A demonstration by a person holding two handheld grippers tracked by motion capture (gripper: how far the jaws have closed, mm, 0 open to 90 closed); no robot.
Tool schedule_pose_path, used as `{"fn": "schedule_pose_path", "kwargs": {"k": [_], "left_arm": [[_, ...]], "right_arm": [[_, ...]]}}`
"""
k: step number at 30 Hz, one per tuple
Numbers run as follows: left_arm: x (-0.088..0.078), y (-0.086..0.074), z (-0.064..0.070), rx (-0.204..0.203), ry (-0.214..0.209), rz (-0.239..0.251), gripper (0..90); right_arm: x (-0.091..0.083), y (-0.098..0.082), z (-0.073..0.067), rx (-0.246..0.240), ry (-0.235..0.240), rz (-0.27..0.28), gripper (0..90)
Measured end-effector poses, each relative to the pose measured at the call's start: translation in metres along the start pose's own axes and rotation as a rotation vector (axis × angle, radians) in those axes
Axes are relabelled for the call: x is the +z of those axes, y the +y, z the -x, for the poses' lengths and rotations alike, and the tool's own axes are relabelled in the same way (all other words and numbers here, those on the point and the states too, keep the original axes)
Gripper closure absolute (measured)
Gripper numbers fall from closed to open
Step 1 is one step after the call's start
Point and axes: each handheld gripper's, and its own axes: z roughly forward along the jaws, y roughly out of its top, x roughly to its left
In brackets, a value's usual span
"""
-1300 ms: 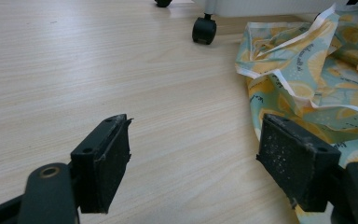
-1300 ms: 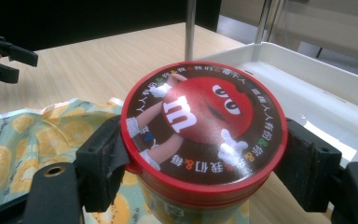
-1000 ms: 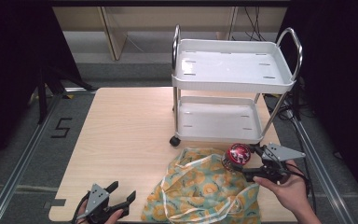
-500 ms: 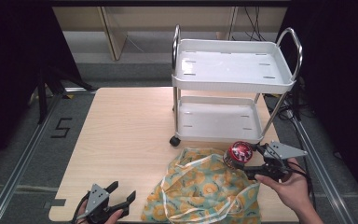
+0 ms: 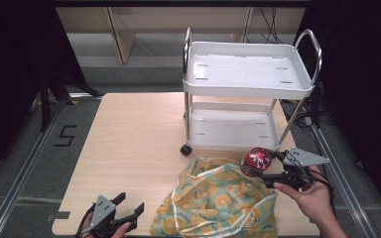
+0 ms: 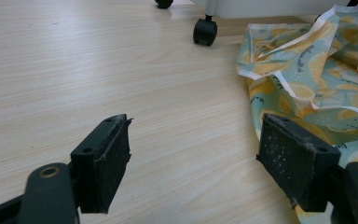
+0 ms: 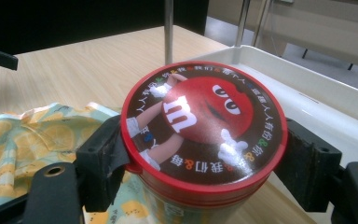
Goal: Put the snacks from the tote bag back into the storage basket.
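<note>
A round can with a red M&M's lid (image 5: 256, 161) (image 7: 205, 121) hangs just above the right edge of a lemon-print cloth bag (image 5: 213, 201), near the cart's lower shelf. My right gripper (image 5: 260, 171) (image 7: 205, 158) is shut on the can, one jaw on each side below the lid. My left gripper (image 5: 130, 202) (image 6: 193, 158) rests open and empty near the table's front left corner. The bag's edge (image 6: 317, 70) lies just beside its right jaw.
A white two-shelf cart (image 5: 248, 89) with chrome handles stands on the wooden table (image 5: 134, 139) at the back right. Its lower shelf (image 7: 317, 107) lies right behind the can, and a caster (image 6: 205, 31) is near the bag. The table's left half is bare wood.
The right gripper has carried the can slightly up and away from me, toward the cart's lower shelf. The left gripper has stayed put.
</note>
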Motion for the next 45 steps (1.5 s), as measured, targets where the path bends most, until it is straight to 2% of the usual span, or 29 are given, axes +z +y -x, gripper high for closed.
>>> {"fn": "schedule_pose_path", "kwargs": {"k": [7,9,14,16,19,20,26,29,34,40,41,43,44,45], "left_arm": [[0.0,0.0,0.0,-0.003,0.001,0.001,24.2],[0.001,0.0,-0.002,0.018,-0.019,0.019,24.2],[0.002,0.0,-0.002,0.018,-0.02,0.022,24.2],[0.002,0.0,-0.002,0.021,-0.021,0.023,24.2],[0.002,0.0,-0.002,0.019,-0.02,0.023,24.2],[0.002,0.0,-0.002,0.017,-0.02,0.023,24.2],[0.001,0.0,-0.002,0.016,-0.02,0.024,24.2],[0.001,0.0,-0.002,0.015,-0.019,0.025,24.2],[0.001,0.0,-0.002,0.016,-0.019,0.025,24.2],[0.001,0.0,-0.002,0.014,-0.016,0.025,24.2],[0.001,0.0,-0.001,0.0,-0.011,0.022,24.2],[0.001,0.0,-0.002,0.004,-0.018,0.028,24.2],[0.001,0.0,-0.002,0.008,-0.016,0.024,24.2],[0.001,0.0,-0.002,0.013,-0.017,0.024,24.2]], "right_arm": [[-0.001,0.001,0.002,0.001,-0.011,-0.004,26.1],[-0.001,0.001,0.005,-0.023,-0.013,0.002,26.2],[0.0,0.002,0.004,-0.008,-0.025,0.018,26.2],[-0.002,0.003,0.006,-0.012,-0.021,0.002,26.2],[-0.001,0.003,0.006,0.001,-0.027,0.01,26.2],[-0.001,0.003,0.008,-0.027,-0.028,0.012,26.2],[-0.001,0.003,0.01,-0.011,-0.023,0.006,26.2],[0.0,0.003,0.01,0.006,-0.038,0.015,26.2],[-0.001,0.002,0.014,-0.003,-0.032,-0.002,26.2],[0.0,0.003,0.017,-0.023,-0.055,0.011,26.2],[0.0,0.003,0.016,-0.005,-0.058,0.012,26.2],[0.0,0.003,0.017,0.001,-0.059,0.009,26.2],[0.0,0.003,0.018,-0.008,-0.056,0.008,26.2],[0.001,0.004,0.02,-0.036,-0.057,0.009,26.2]]}}
